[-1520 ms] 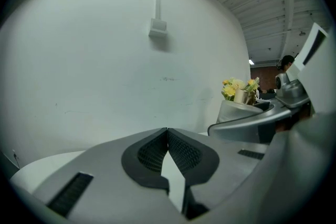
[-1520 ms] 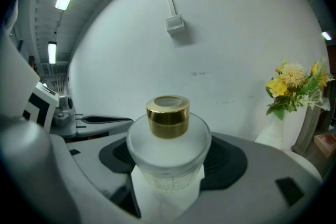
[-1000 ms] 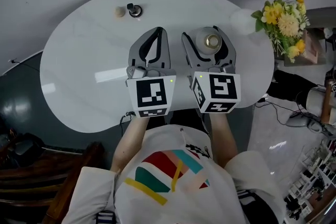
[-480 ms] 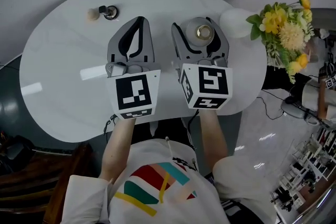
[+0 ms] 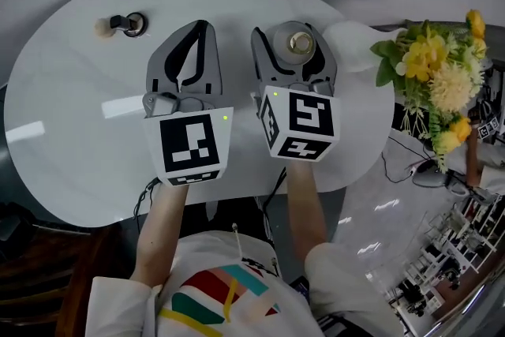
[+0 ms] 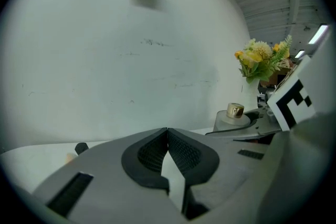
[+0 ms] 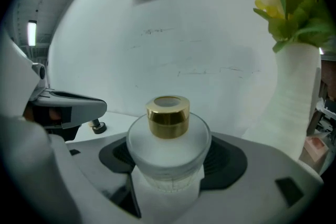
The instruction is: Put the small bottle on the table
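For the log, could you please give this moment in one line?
right gripper: shut on bottle | left gripper: shut, empty

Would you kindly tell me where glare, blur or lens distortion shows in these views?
Head view: bright glare streaks the table beside the left gripper. Left gripper view: fisheye bending, dark corners. Right gripper view: the small bottle is sharp, the flowers blurred and washed out.

The right claw [image 7: 170,161] hides the base of the small bottle [image 7: 168,140].
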`<state>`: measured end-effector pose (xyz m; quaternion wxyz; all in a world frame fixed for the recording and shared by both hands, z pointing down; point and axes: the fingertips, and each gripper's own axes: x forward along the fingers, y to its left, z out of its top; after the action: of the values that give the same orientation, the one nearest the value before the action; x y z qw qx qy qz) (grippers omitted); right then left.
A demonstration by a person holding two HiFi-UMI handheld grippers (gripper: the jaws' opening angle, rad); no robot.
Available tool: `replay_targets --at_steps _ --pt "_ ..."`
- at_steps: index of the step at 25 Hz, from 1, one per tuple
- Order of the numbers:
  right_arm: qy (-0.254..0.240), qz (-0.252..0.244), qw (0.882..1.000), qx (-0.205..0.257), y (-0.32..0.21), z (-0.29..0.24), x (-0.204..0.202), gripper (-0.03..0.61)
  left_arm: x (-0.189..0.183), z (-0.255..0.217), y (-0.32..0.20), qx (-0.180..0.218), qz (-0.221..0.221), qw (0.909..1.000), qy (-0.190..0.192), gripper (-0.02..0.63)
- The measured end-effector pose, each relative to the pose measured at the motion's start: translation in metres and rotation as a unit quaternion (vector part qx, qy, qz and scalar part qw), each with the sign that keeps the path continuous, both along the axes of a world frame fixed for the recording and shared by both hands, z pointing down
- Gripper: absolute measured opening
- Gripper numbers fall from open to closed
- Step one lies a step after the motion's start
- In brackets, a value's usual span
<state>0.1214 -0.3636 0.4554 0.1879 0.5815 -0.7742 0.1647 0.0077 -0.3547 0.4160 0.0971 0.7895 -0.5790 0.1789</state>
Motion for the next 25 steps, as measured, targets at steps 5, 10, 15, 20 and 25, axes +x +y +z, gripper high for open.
replay_targets --at_steps 5,10,15,20,25 --pt "-0.001 0.008 1.000 -0.011 -0.010 0.022 0.008 0.336 0.009 0.020 -0.006 -0.014 0.009 0.9998 -0.005 0.017" --pt "-0.003 0.007 1.000 -0.014 -0.027 0.040 0.008 0.336 0.012 0.037 -0.013 -0.024 0.006 0.9996 -0.009 0.017" --pt "-0.010 0.022 1.000 -0.020 -0.035 0.049 0.009 0.336 0.014 0.046 -0.017 -0.031 0.005 0.9995 -0.005 0.017" --pt "0.000 0.028 1.000 -0.012 -0.042 0.050 0.012 0.336 0.017 0.052 -0.018 -0.037 0.006 0.9993 -0.006 0.017" --pt "0.010 0.038 0.999 -0.004 -0.047 0.050 0.014 0.336 0.019 0.054 -0.018 -0.039 0.009 0.9992 -0.005 0.017"
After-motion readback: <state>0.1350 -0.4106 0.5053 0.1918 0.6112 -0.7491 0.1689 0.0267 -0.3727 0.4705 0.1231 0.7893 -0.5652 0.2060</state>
